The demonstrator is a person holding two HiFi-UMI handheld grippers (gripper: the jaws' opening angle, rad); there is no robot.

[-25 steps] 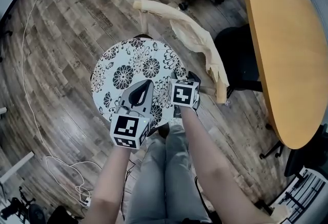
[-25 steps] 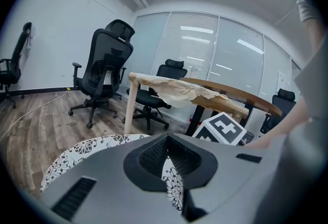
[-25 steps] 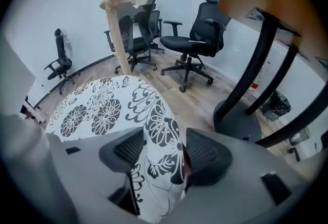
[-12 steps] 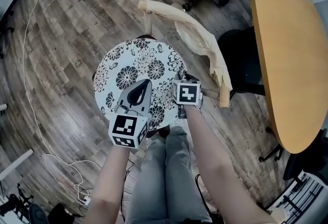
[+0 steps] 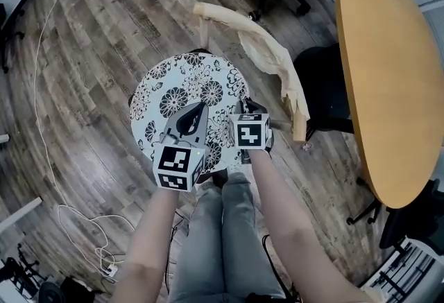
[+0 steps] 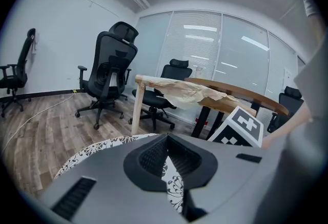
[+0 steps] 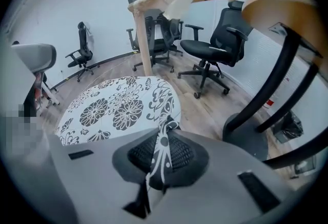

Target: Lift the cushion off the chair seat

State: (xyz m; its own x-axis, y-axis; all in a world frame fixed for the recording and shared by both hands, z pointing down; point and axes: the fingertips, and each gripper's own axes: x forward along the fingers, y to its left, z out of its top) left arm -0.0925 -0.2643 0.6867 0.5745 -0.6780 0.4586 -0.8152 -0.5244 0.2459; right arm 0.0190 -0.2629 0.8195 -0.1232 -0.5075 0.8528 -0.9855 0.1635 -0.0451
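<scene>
Wooden floor [image 5: 83, 52], with an oval table [image 5: 388, 73] to the right. Between them stands the chair [image 5: 208, 14], its back rail draped in a beige cloth [image 5: 274, 59]. The round flower-print cushion [image 5: 173, 97] lies flat on the chair seat, not yet lifted.

The right hand-held gripper [image 7: 163, 141] points steeply down at the cushion's near right rim. Its jaws are closing, narrow, with a fold of the rim pinched between the pads. This grip at the edge probably serves to peel the cushion up from one side.

The left hand-held gripper [image 6: 166, 138] hovers just above the cushion's near half, tilted shallowly. Its jaws meet at the tips and hold nothing, likely waiting to steady or share the lift.
</scene>
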